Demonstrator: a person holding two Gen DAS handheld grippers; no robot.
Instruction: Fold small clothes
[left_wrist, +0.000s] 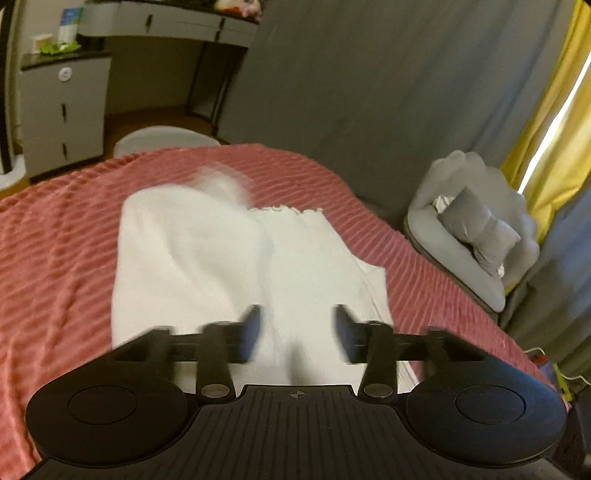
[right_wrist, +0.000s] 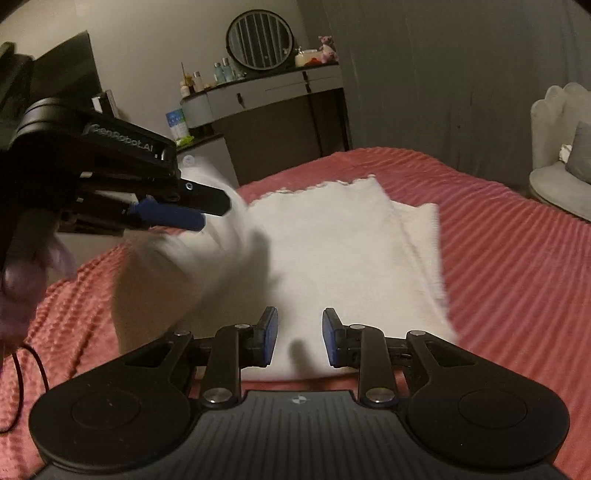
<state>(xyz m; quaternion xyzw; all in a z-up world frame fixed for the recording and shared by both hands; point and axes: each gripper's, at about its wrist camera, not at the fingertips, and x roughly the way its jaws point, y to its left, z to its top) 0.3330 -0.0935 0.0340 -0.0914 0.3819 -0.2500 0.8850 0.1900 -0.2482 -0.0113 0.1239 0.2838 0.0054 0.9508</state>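
Two grippers work over one white garment (right_wrist: 332, 251) spread on the red ribbed bedspread (right_wrist: 517, 258). Nearest in the right wrist view, the right gripper (right_wrist: 300, 338) hovers above the garment's near edge, its jaws a narrow gap apart with nothing between them. Farther back on the left, the left gripper (right_wrist: 207, 212) hangs above a raised, blurred flap of the cloth; in its own view its jaws stand apart and empty. The far hem lies flat, with a second layer showing along the right side. Judging from this, a side fold is being laid over the middle. To do it well, the flap should land with its edges aligned and be smoothed flat before the next fold.
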